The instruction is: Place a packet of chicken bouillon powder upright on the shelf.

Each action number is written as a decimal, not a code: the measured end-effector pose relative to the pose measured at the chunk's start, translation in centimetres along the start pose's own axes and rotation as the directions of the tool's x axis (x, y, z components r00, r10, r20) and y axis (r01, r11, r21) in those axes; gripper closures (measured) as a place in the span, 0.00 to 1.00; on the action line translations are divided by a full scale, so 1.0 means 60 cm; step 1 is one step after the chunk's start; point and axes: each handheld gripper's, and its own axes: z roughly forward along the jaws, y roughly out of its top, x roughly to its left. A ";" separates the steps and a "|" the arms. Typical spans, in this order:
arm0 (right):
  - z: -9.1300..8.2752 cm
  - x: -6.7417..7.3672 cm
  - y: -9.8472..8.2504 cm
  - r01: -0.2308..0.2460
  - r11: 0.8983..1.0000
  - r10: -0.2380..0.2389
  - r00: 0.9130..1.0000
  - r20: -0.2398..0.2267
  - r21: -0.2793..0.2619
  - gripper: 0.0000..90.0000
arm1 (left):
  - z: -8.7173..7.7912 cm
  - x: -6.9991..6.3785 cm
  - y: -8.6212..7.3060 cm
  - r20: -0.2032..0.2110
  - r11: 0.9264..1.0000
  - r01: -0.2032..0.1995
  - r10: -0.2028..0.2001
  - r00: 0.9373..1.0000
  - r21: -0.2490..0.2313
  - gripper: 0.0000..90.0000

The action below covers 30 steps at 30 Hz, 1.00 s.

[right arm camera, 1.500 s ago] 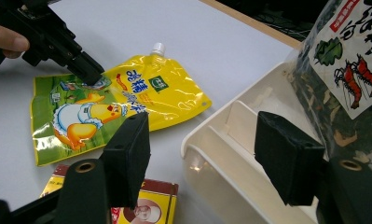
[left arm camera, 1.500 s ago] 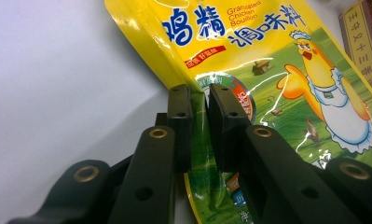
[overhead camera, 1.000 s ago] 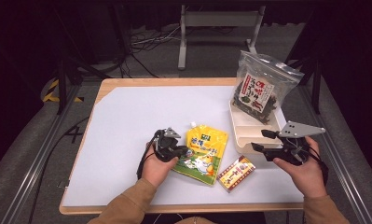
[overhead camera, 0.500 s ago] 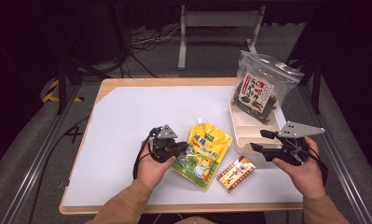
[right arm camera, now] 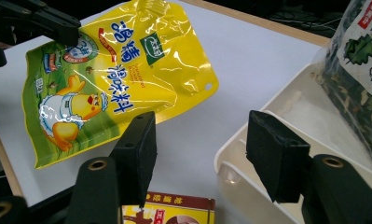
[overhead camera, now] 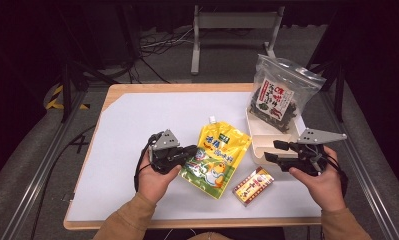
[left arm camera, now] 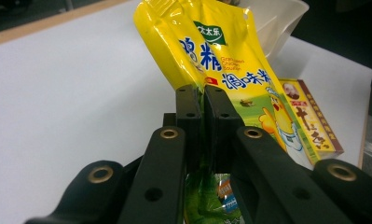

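Because the yellow pouch [overhead camera: 217, 153] was a soft, glossy film bag that bent under its own weight, it looked light but slippery, and the flat sealed edge seemed the safest place to take it; the left tool [left arm camera: 203, 100] was pinched tight on that edge, holding the pouch partly raised over the white surface [overhead camera: 137, 130]. The right tool [right arm camera: 200, 140] stood wide and empty beside the white tray [overhead camera: 257, 145], which held a clear bag of dark dried food [overhead camera: 277, 97]. A small box [overhead camera: 253, 186] lay near.

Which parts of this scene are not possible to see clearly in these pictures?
- Yellow pouch: lower part hidden behind the left hand-held gripper, left gripper view.
- Small box: cut off by the bottom edge, right gripper view.
- Dark snack bag: label text too small, high view.
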 end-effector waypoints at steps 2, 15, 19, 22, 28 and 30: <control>0.005 -0.002 0.004 -0.030 1.000 0.030 0.999 -0.017 -0.008 0.48 | -0.006 -0.002 0.003 -0.001 1.000 -0.013 0.013 1.000 -0.017 0.95; 0.053 -0.006 0.024 -0.191 0.981 0.184 0.969 -0.165 -0.027 0.46 | -0.027 -0.017 0.013 0.021 0.996 -0.049 0.051 0.998 -0.078 0.95; 0.075 -0.002 0.029 -0.211 0.977 0.203 0.958 -0.202 -0.021 0.45 | -0.029 -0.018 0.013 0.028 0.995 -0.049 0.052 0.998 -0.087 0.95; 0.093 0.003 0.031 -0.220 0.975 0.211 0.952 -0.221 -0.016 0.44 | -0.029 -0.019 0.014 0.035 0.995 -0.052 0.055 0.998 -0.090 0.95; 0.116 0.013 0.035 -0.225 0.974 0.217 0.940 -0.264 0.002 0.44 | -0.029 -0.020 0.013 0.039 0.994 -0.047 0.051 0.998 -0.095 0.95; 0.124 0.013 0.034 -0.249 0.969 0.237 0.921 -0.309 0.000 0.44 | -0.029 -0.019 0.013 0.037 0.993 -0.046 0.050 0.998 -0.104 0.95</control>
